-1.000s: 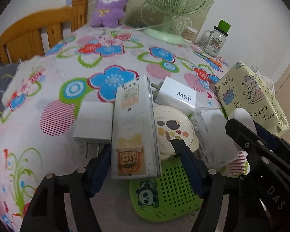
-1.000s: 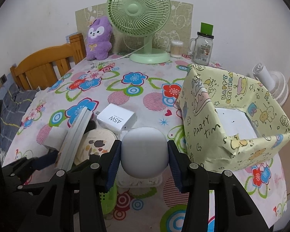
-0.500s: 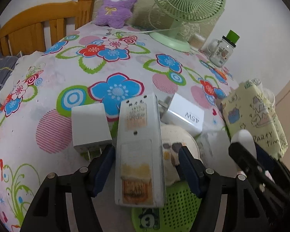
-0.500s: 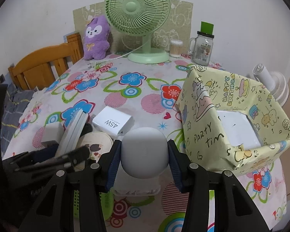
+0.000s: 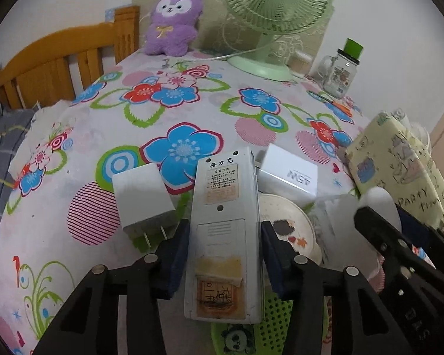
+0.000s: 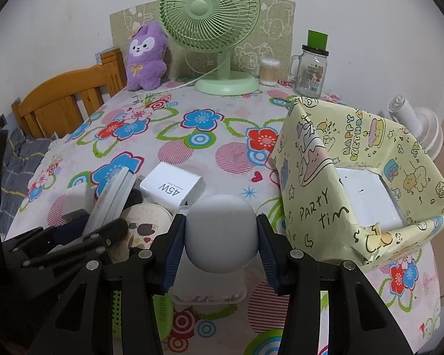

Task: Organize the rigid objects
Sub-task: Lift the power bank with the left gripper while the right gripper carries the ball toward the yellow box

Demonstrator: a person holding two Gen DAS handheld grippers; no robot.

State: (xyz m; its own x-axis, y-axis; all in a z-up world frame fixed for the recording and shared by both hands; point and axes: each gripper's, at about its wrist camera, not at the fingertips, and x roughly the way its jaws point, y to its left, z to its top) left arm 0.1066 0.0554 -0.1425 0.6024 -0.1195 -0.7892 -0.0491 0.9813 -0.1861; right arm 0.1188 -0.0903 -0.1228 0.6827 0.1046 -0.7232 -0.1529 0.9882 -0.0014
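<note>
Closing the left gripper (image 5: pixel 225 254) around a long white remote control (image 5: pixel 223 236), lying back-up between the jaws, blue pads at or nearly at its two long edges. Just left of that gripper, a white plug adapter (image 5: pixel 143 199); just ahead and right, a white 45W charger (image 5: pixel 290 174); beneath the remote, a round patterned tin (image 5: pixel 287 224) and a green perforated pad (image 5: pixel 293 322).

Gripping a rounded white case (image 6: pixel 220 236) firmly in the right gripper (image 6: pixel 220 242), pads pressed to both sides. To its right, close by, an open box (image 6: pixel 316 207) wrapped in yellow party paper, with a white floor.

Judged step: securing the remote while the case waits for placement. Next, likely: finishing the squeeze, lifting clear of the clutter, then carrying each item over the box wall without knocking it.
</note>
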